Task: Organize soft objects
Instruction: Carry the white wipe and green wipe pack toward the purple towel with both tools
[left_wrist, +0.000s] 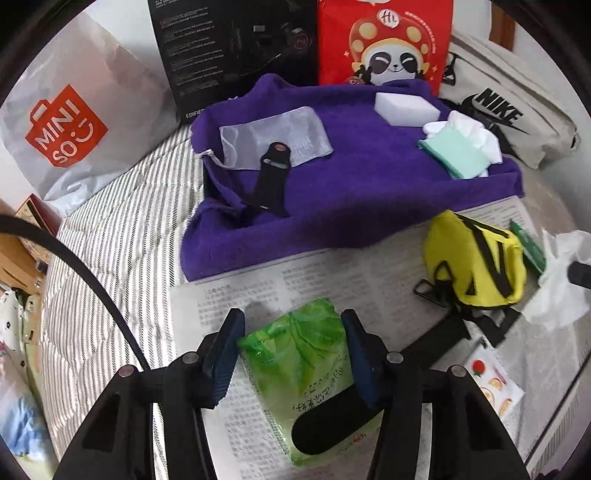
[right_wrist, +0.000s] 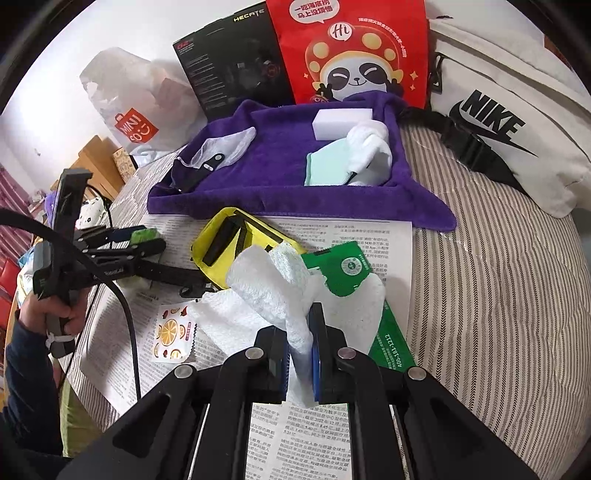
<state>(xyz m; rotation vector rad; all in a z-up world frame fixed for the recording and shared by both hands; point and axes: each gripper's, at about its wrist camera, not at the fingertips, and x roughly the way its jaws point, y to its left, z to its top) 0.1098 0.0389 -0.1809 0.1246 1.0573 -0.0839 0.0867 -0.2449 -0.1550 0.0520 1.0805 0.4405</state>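
Two tools are seen above a bed covered with striped bedding (right_wrist: 498, 295), on which a newspaper (left_wrist: 369, 273) is spread. The left tool (left_wrist: 291, 347) has its fingers spread about as wide as a green tissue pack (left_wrist: 306, 369), which lies between them; the pads seem to touch its two sides, but whether it is firmly squeezed or lifted cannot be told. The long axis of the pack runs along the fingers, toward the camera. The right tool (right_wrist: 299, 354) is nearly closed, and a white paper towel (right_wrist: 269, 288) is pinched between its pads, its crumpled part standing up in front. The place for collected things is judged to be the purple towel (left_wrist: 351, 206), which lies straight ahead of both tools, beyond the far edge of the newspaper. On it a grey mesh pouch (left_wrist: 273, 136), a white sponge block (left_wrist: 406, 105), a mint cloth (left_wrist: 458, 151) and a white sock (right_wrist: 373, 147) are already placed. A yellow pouch (left_wrist: 476, 258) and a green packet (right_wrist: 347, 266) lie between the right tool and the towel, so the paper towel probably must be carried over them. For the left tool the way forward is open, and neither tool is clearly nearer.
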